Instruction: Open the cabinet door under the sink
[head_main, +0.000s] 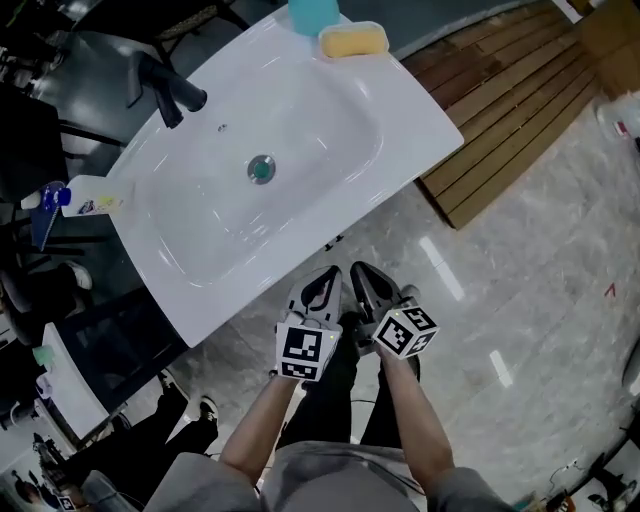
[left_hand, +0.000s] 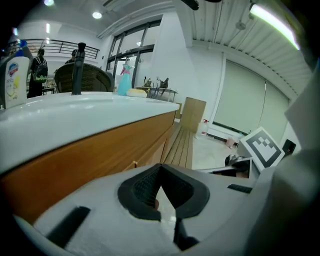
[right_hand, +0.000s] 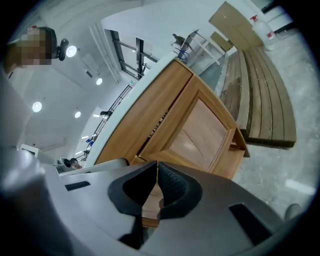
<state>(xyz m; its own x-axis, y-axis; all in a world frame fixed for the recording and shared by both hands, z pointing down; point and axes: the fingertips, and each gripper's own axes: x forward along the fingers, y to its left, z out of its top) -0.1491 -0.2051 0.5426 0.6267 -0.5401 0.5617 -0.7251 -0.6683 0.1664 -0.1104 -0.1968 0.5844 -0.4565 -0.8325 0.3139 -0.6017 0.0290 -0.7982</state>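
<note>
L tool (left_hand: 160, 171) & R tool (right_hand: 156, 169) are both pressed together, nothing btwn the pads. They're held side by side, low in front of the white sink (head_main: 330, 120). Cabinet door (right_hand: 199, 134), wood w/ inset panel, is under the sink ahead of R tool, untouched. Yellow sponge (head_main: 352, 40) is on the sink's back corner.
</note>
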